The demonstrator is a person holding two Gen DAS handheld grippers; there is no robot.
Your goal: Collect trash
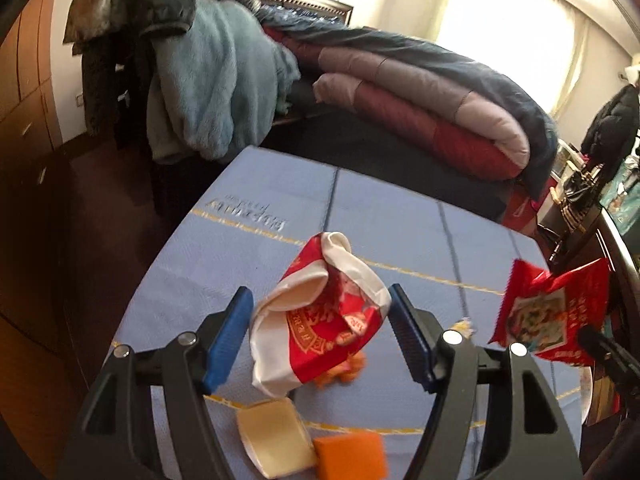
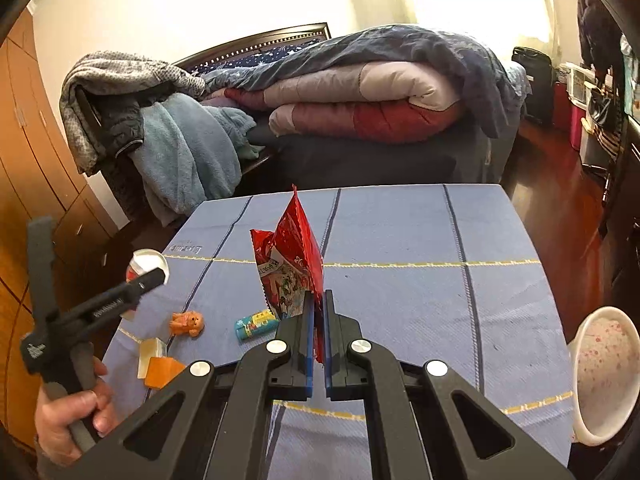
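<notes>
A: Largest first. What fills the lower frames?
B: A table (image 2: 400, 240) under a blue cloth. Behind it, in the upper frames, a bed (image 2: 360, 92) piled with quilts.

A: Any container?
B: A white bin (image 2: 600, 368) at the right edge of the right wrist view, its mouth tipped toward the camera. Its pink-speckled inside looks empty as far as can be seen.

A: The task's things?
B: A red-and-white bag (image 1: 320, 312), crumpled, at the centre of the left wrist view, sitting between the left gripper's (image 1: 320, 332) blue pads. A red wrapper (image 2: 292, 264) stands upright at the centre of the right wrist view.

A: State of the fingers?
B: The left ones stand partly spread, flanking the bag; the right pad meets its edge, the left shows a slight gap, so a firm hold cannot be confirmed. The right gripper (image 2: 318, 316) is pinched tight on the wrapper's lower edge and carries it clear of the cloth.

A: How will these handle?
B: Judged light, thin and soft. Both should crush under the pads, and glossy film may slip. Take the bag across its bunched middle; the wrapper at a folded seam.

A: Smaller items?
B: Lower left of the right wrist view: a cream block (image 2: 151, 354), an orange block (image 2: 162, 372), an orange toy (image 2: 187, 323) and a blue tube (image 2: 256, 322), all lying on the cloth.
</notes>
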